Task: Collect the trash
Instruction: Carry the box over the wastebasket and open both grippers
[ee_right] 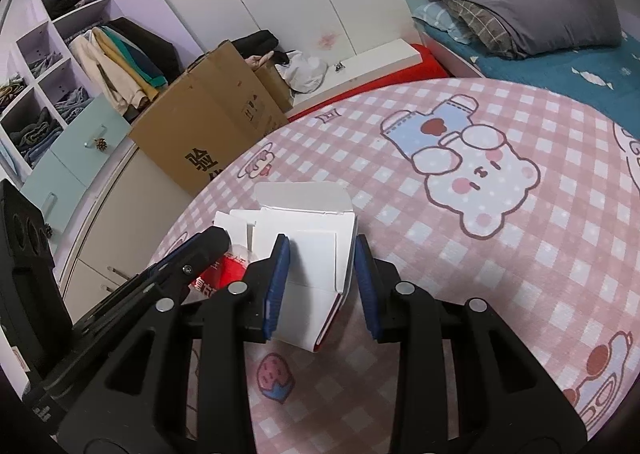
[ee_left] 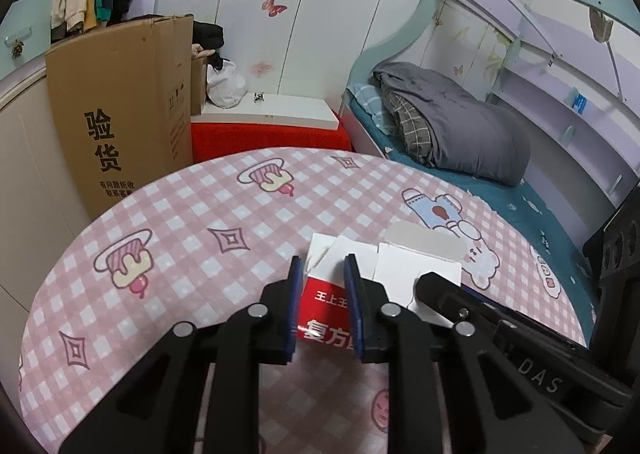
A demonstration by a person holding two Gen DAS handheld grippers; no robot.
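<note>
An opened red-and-white cardboard medicine box (ee_left: 325,302) with its white flaps up rests on the pink checked tablecloth (ee_left: 160,238). My left gripper (ee_left: 322,266) straddles its red end, blue pads against both sides. In the right wrist view the same box (ee_right: 316,250) sits between my right gripper's (ee_right: 320,246) jaws: the left pad touches the white flap, the right pad stands a small gap off the box edge. Each gripper shows in the other's view, the right one (ee_left: 432,282) and the left one (ee_right: 212,238).
A tall brown carton (ee_left: 120,110) stands beyond the table's left edge, with a red mat and white board (ee_left: 272,114) behind. A bed with a grey duvet (ee_left: 452,114) lies to the right. Shelves with clothes (ee_right: 60,66) are at far left.
</note>
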